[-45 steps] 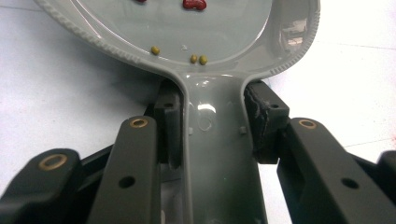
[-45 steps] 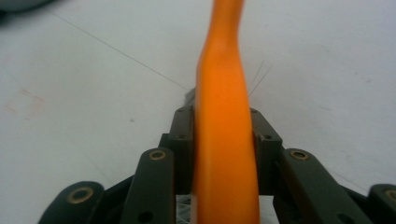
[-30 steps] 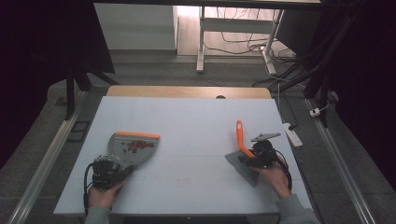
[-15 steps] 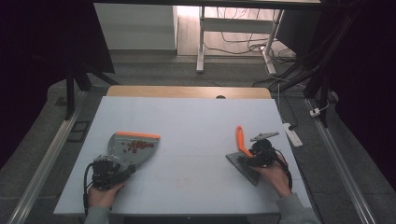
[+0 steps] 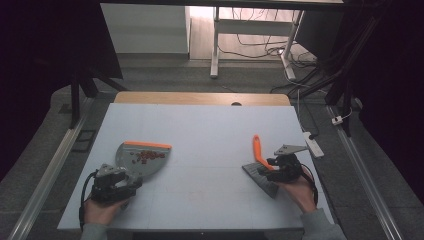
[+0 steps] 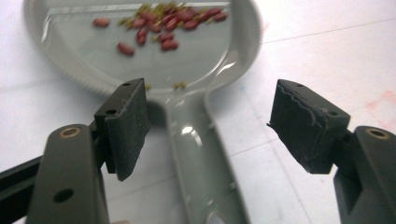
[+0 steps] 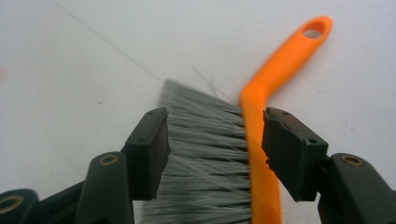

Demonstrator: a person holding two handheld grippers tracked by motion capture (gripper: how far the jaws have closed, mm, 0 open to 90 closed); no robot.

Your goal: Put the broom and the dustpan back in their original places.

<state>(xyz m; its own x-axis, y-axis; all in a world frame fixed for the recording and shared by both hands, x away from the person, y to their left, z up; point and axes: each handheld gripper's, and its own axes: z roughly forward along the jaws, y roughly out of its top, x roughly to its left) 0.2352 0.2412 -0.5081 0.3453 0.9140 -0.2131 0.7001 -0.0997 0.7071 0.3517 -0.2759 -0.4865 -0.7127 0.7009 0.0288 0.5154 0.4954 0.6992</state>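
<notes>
dustpan (image 5: 142,159) full of red beans (image 5: 146,155) lies flat at table (image 5: 210,130) left so nothing spills; left gripper (image 6: 208,123), jaws just opening, straddles its handle unclamped. right gripper (image 7: 215,149), jaws wide, straddles the brush (image 7: 261,121) lying at right.

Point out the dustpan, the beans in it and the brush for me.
dustpan (image 6: 196,154), left gripper view, on its grey handle
beans (image 6: 163,28), left gripper view, on the red heap
brush (image 7: 259,140), right gripper view, on its orange back
</notes>
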